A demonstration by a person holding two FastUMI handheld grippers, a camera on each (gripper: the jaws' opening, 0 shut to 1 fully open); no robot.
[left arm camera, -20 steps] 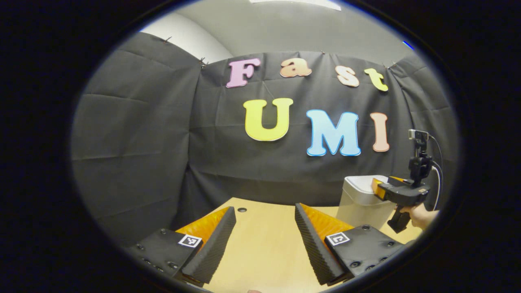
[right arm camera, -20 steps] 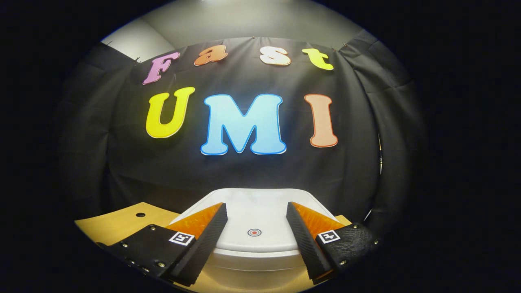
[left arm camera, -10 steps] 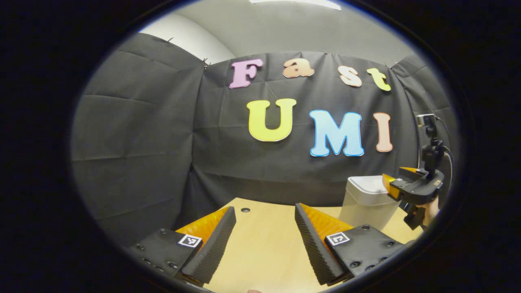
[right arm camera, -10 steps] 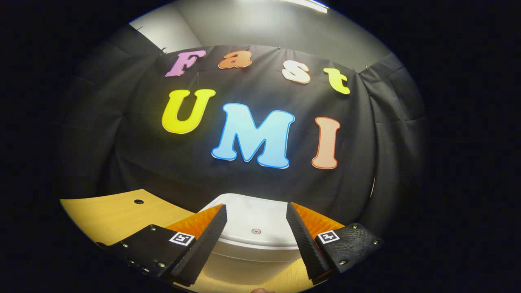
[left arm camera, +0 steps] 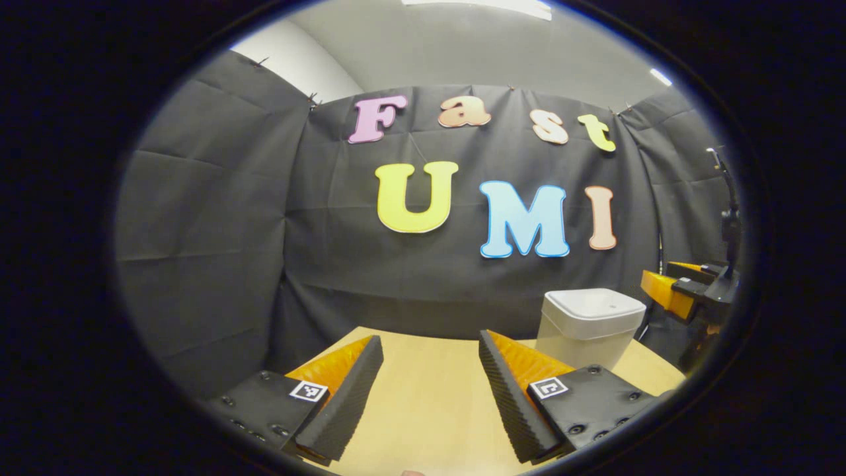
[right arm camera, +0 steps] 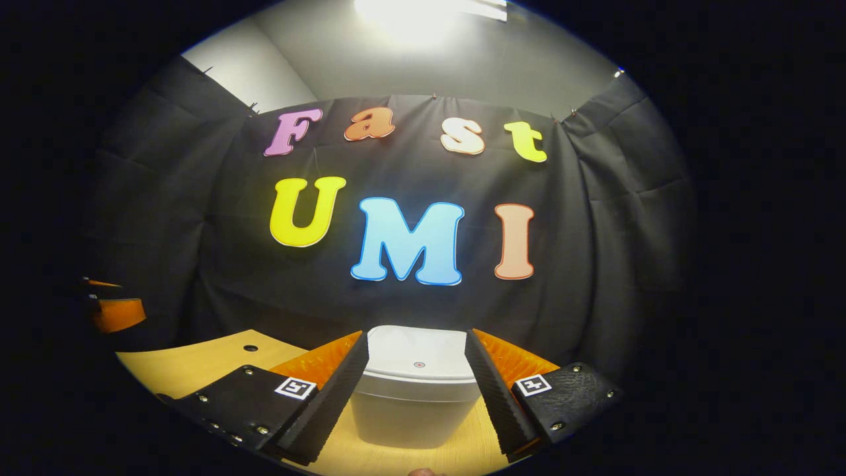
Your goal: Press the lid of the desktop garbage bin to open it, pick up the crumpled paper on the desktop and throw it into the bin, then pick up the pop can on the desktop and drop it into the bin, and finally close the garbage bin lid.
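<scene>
A white desktop garbage bin [right arm camera: 415, 387] stands on a light wooden table [right arm camera: 192, 360] with its lid [right arm camera: 418, 355] down, seen head-on in the right gripper view. The right gripper [right arm camera: 416, 390] hangs in front of the bin with its two fingers spread wide and nothing between them; the bin appears framed in the gap between the fingers, farther off and untouched, a small red-ringed dot marking the centre of the lid.

In the left gripper view, the left gripper [left arm camera: 429, 390] hovers over bare tabletop [left arm camera: 429, 410], its fingers likewise held well apart and holding nothing. The bin [left arm camera: 588, 327] sits ahead and off to the right of this gripper, near the table's far edge and close to the black cloth wall [left arm camera: 218, 231]. Just beyond the bin, at the right margin of that view, the right gripper [left arm camera: 661, 291] shows in the air, level with the closed lid [left arm camera: 595, 304] and apart from it
</scene>
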